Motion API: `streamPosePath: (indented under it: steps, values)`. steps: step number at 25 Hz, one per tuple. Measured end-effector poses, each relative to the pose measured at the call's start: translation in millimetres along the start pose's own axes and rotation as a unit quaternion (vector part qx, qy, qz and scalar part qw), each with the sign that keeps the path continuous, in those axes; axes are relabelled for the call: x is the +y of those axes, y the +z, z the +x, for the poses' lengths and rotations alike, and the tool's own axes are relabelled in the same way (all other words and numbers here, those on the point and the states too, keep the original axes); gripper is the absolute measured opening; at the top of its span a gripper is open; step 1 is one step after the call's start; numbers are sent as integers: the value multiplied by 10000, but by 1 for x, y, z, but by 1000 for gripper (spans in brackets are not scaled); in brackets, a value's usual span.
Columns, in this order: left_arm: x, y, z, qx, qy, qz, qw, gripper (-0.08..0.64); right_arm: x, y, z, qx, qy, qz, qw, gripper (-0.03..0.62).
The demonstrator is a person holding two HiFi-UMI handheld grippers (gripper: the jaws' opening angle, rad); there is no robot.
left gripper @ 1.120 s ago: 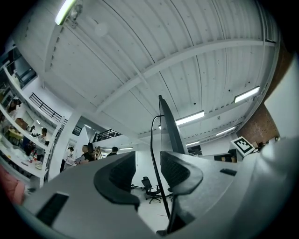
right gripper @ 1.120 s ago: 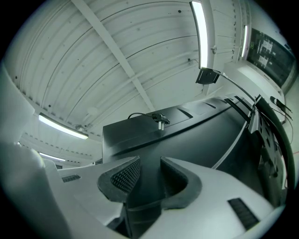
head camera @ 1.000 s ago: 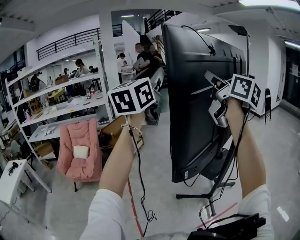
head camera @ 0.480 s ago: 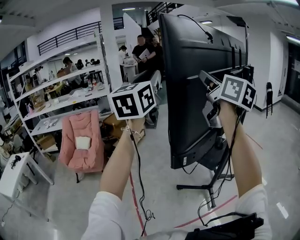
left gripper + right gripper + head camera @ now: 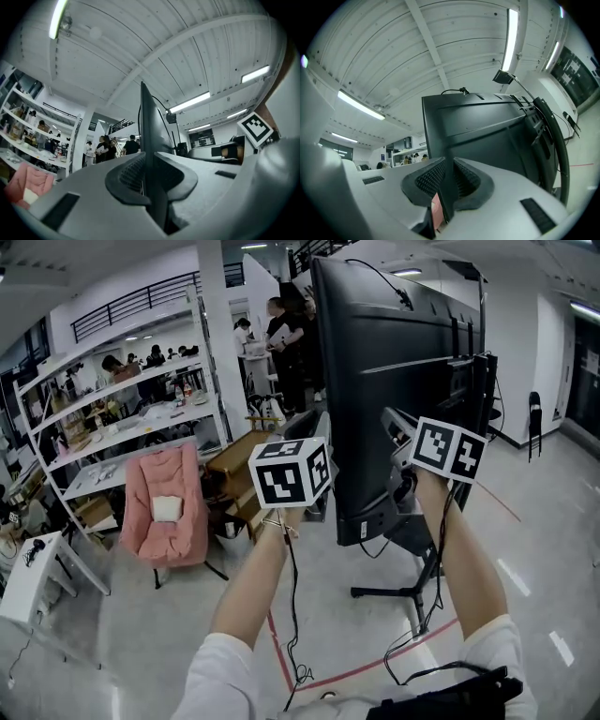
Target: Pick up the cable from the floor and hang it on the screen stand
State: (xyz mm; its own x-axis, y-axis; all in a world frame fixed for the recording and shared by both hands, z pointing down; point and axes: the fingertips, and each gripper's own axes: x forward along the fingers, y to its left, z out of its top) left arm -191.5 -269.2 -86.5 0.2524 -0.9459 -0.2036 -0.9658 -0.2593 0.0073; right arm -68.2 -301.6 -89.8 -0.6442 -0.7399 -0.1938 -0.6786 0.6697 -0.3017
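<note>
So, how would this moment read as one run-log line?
left tool: jaws just closing, empty | right tool: jaws just closing, empty | cable: over top of screen

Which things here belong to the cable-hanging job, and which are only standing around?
Job:
- cable, lying at the top of the screen
- screen stand

Only standing around:
- pink chair
- shelf rack
- cardboard boxes
- white table

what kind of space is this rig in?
Likely an open lab or workshop hall: white shelving racks loaded with gear, a mezzanine railing above, and a freestanding large screen.
</note>
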Motion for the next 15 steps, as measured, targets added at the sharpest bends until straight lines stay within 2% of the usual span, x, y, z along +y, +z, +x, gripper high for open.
streamPosePath:
  steps: [3,12,15]
  values:
    - [-10,-24,-17,105,213,189,9995,34,1,-26,-15,178,-156,-260,9994,60]
    - [-33,-100,-55,593,411,36,9974,5,7,-105,-49,611,-405,-1025,9920,38]
    - [-41,-122,-67,771,364,-22,9964,5,8,-132,-60,758,-442,-1105,9900,38]
